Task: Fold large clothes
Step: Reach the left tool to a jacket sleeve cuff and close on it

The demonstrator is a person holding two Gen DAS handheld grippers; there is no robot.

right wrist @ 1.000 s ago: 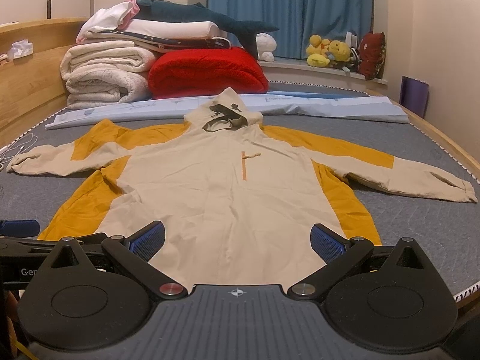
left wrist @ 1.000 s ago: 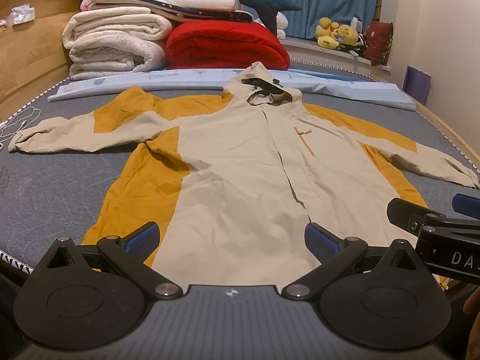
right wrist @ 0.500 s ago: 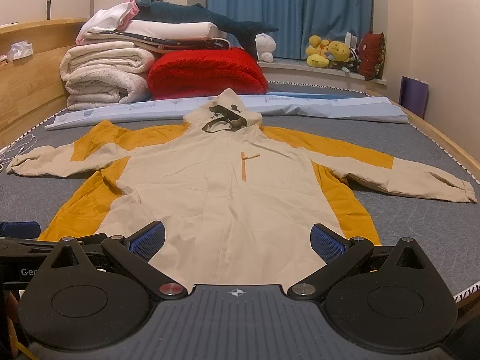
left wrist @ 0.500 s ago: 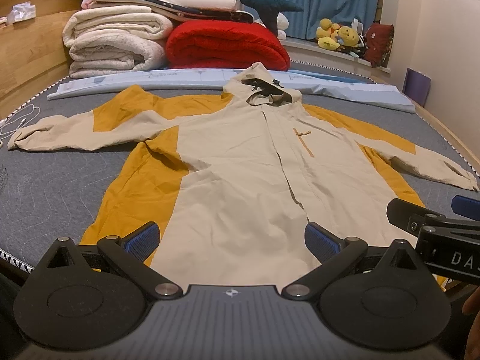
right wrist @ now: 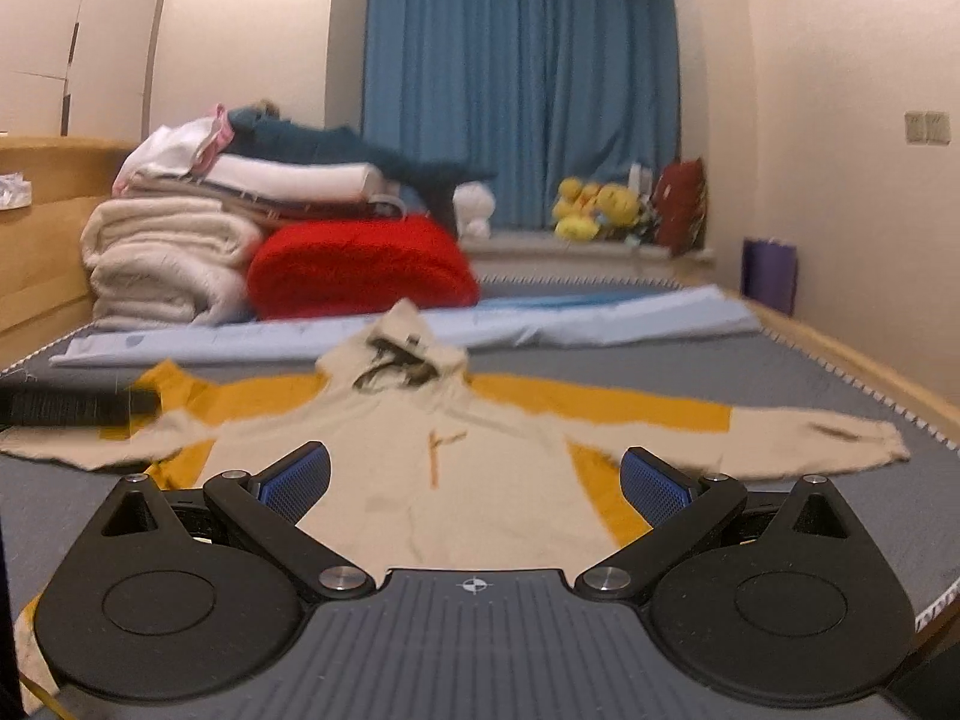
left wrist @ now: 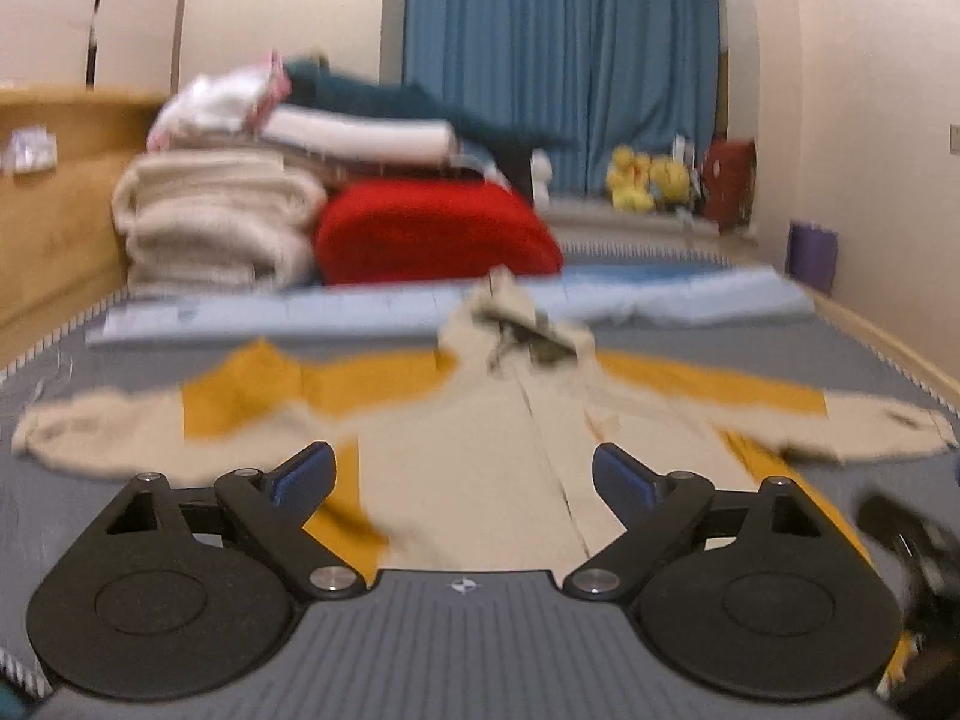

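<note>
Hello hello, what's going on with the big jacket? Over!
Left gripper open, empty, jaws just narrowed slightly. Right gripper open, empty. Beige-and-mustard hooded jacket flat, unfolded. Nothing blocking it.

No readable text, label, brand name or number in either wrist view. Only sign found: a small white compass-like cross mark, centred at the front edge of the ribbed grey body of the left gripper [left wrist: 465,474], and the same mark on the right gripper [right wrist: 474,480]. Left view is motion-blurred; the dark part at its lower right edge shows no legible lettering. Wall plate [right wrist: 927,127] at far right of the right view is too small to tell any marking.
</note>
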